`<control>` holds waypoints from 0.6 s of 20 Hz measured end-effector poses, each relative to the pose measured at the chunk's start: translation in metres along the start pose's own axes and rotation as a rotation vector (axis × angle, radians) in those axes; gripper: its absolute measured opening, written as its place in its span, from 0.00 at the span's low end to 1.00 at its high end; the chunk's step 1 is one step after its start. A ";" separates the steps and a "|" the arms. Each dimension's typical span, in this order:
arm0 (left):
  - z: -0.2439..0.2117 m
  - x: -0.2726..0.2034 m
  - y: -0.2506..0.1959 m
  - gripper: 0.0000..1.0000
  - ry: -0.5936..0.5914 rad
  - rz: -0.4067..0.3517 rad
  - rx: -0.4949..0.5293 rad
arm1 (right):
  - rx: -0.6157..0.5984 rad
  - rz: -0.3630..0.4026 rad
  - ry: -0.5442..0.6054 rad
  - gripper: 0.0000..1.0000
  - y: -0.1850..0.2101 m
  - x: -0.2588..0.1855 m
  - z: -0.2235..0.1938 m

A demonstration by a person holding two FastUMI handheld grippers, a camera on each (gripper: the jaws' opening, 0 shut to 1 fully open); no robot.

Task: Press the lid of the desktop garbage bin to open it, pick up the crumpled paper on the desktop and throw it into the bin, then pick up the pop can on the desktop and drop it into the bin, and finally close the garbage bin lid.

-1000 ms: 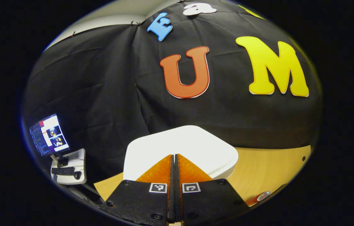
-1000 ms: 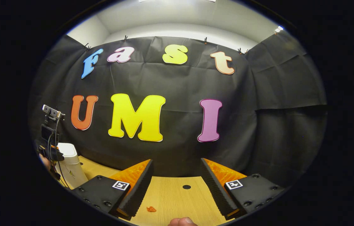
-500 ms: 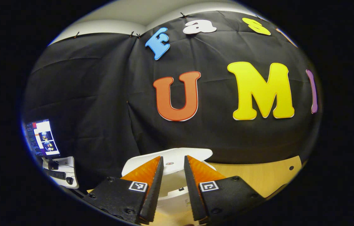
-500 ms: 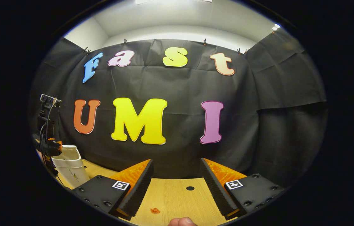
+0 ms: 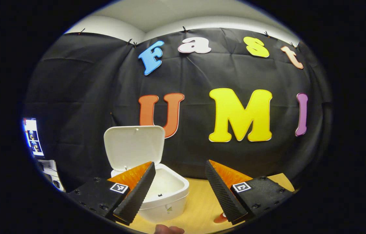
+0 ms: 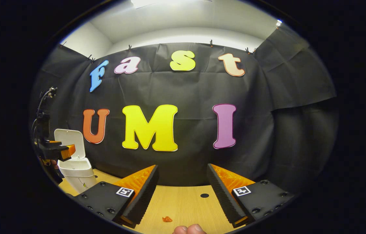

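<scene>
The white desktop bin (image 5: 167,194) stands on the wooden table, its lid (image 5: 134,145) swung up and upright at the back, the inside bare. My left gripper (image 5: 179,192) hovers open just in front of and above the bin, with nothing between its fingers. A red sliver (image 5: 220,218), maybe the pop can, peeks from under its right finger. In the right gripper view the bin (image 6: 78,174) sits at the far left with its lid (image 6: 69,139) raised, and the left gripper (image 6: 63,150) is beside it. My right gripper (image 6: 181,195) is open over the table, holding nothing.
A small orange scrap (image 6: 167,219) lies on the wooden table (image 6: 183,208) near a round hole (image 6: 204,195). A monitor (image 5: 32,136) stands off the table's left side. A person's fingertip (image 6: 189,229) shows at the bottom edge. The black cloth wall closes off the back.
My left gripper was shut on top of the closed lid, then drew back and up and opened; the lid swung up to upright. The right gripper stayed open, barely shifting.
</scene>
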State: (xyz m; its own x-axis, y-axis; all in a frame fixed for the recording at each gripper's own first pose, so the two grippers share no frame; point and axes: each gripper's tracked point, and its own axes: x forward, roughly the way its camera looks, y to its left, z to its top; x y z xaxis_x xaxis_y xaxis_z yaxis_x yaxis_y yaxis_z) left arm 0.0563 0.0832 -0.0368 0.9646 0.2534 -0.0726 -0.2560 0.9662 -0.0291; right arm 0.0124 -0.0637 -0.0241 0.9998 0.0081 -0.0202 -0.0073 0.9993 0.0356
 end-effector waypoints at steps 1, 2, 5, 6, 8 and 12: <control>0.000 -0.006 -0.002 1.00 0.001 -0.016 -0.006 | 0.002 0.000 -0.001 0.94 -0.001 0.001 0.001; 0.002 -0.012 -0.005 1.00 -0.002 -0.038 -0.015 | 0.007 0.001 -0.003 0.94 -0.003 0.001 0.000; -0.001 -0.032 -0.029 1.00 -0.002 -0.136 -0.030 | 0.014 0.005 0.006 0.94 -0.005 0.000 -0.005; -0.004 -0.040 -0.033 1.00 0.006 -0.156 -0.016 | 0.012 0.010 0.014 0.94 -0.005 -0.001 -0.009; -0.013 -0.054 -0.036 1.00 0.024 -0.169 0.003 | 0.005 0.017 0.040 0.94 -0.008 -0.002 -0.021; -0.038 -0.080 -0.050 1.00 0.057 -0.195 0.004 | -0.021 0.019 0.120 0.94 -0.016 -0.008 -0.058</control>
State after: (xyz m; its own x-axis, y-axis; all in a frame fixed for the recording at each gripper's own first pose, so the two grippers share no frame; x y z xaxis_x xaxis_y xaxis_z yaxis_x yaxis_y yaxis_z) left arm -0.0108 0.0130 -0.0672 0.9908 0.0583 -0.1225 -0.0641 0.9969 -0.0445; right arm 0.0032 -0.0782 -0.0824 0.9898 0.0296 -0.1396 -0.0277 0.9995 0.0160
